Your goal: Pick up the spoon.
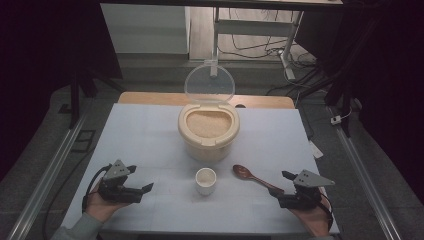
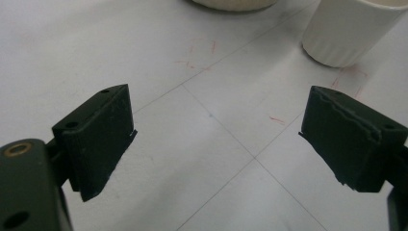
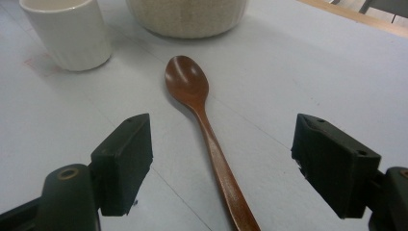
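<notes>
Two things flank the spoon (image 3: pixel 204 130): cup (image 1: pixel 205 180) (left); rice container (image 1: pixel 208 131) behind.

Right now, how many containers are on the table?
2: the rice container with its clear lid open at the table's middle, and the small white cup just in front of it, left of the wooden spoon.

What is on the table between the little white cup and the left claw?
Nothing: in the high view, bare table separates the cup from the open left gripper.
</notes>
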A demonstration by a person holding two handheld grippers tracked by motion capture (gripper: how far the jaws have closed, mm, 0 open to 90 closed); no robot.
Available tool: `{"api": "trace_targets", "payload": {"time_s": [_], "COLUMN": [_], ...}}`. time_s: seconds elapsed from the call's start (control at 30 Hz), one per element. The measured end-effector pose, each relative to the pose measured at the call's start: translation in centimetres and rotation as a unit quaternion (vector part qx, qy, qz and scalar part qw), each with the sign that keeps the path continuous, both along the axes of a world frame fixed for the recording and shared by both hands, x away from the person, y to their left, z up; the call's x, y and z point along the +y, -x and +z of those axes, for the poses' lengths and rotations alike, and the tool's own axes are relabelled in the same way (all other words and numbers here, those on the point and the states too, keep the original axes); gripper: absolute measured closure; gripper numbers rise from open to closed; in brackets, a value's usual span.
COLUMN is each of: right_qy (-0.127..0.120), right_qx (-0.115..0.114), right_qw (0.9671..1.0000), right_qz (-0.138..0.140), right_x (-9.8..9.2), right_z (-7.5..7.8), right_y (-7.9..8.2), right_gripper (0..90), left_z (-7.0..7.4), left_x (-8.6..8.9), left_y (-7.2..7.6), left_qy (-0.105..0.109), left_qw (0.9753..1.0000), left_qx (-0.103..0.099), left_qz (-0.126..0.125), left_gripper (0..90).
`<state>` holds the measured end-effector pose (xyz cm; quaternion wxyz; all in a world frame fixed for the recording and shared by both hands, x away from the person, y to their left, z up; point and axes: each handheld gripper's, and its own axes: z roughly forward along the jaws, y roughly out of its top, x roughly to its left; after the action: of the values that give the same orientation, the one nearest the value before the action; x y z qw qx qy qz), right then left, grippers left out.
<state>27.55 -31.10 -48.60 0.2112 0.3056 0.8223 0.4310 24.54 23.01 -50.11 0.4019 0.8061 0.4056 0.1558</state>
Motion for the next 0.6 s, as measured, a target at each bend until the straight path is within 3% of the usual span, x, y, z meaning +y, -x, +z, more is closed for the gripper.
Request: {"api": "trace_targets", "payload": {"time_s": [0.47, 0.6], "right_qy": [-0.001, 0.011], "right_qx": [0.002, 0.009], "right_qw": [1.0, 0.9999], "right_qz": [-0.003, -0.007], "right_x": [0.12, 0.24], "right_z": [0.16, 0.51], "right_y": [0.06, -0.02], "right_gripper": [23.1, 23.2], "left_z": [-0.15, -0.17], "left_x": [-0.02, 0.0], "left_y": [-0.18, -0.17], "left_qy": [0.0, -0.003], "left_qw": [0.9999, 0.9999], "left_qx": [0.008, 0.009], "left_qz": [-0.006, -0.008], "left_gripper": [10.7, 10.7]}}
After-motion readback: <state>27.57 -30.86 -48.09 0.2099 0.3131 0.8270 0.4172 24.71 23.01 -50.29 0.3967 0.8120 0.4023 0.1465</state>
